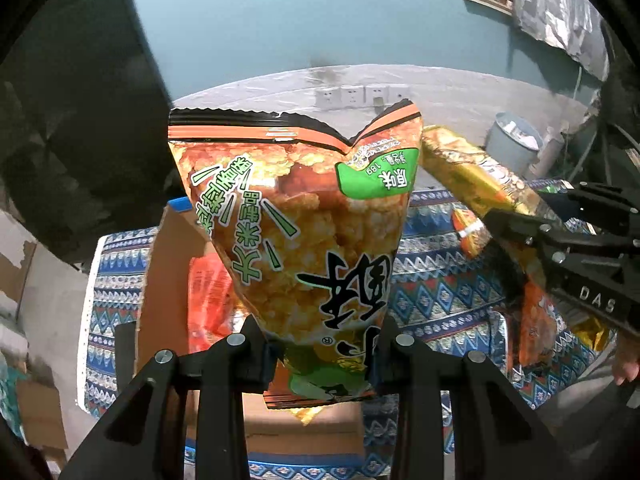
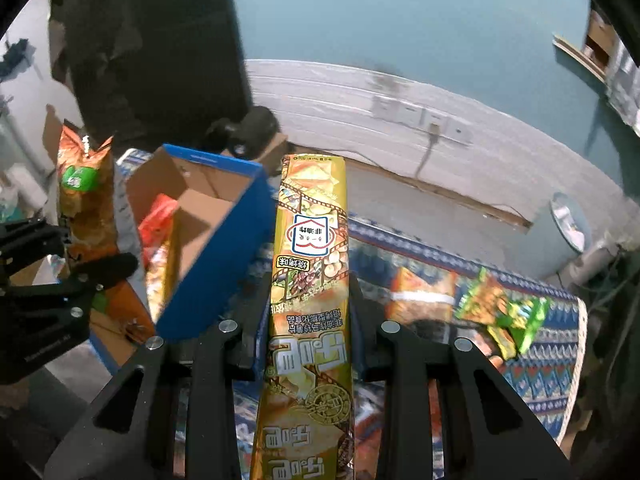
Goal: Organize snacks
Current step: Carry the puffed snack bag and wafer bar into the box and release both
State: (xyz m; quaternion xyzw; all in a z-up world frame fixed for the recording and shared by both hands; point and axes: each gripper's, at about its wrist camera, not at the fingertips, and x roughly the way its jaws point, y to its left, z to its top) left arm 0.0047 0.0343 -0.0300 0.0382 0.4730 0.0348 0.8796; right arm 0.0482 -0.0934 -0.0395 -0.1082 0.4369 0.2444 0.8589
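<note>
Tools both grip snacks: left tool (image 1: 324,344) an orange bag (image 1: 296,216), right tool (image 2: 308,336) a gold pack (image 2: 310,280).

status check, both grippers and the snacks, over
Left gripper shut on orange bag. Right gripper shut on gold pack. Open box ahead, nothing blocking.

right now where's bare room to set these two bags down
Free: the patterned cloth nearer than the green packet, and the box's back half behind the red bag. Crowded: the box's near end and around the orange packet.
</note>
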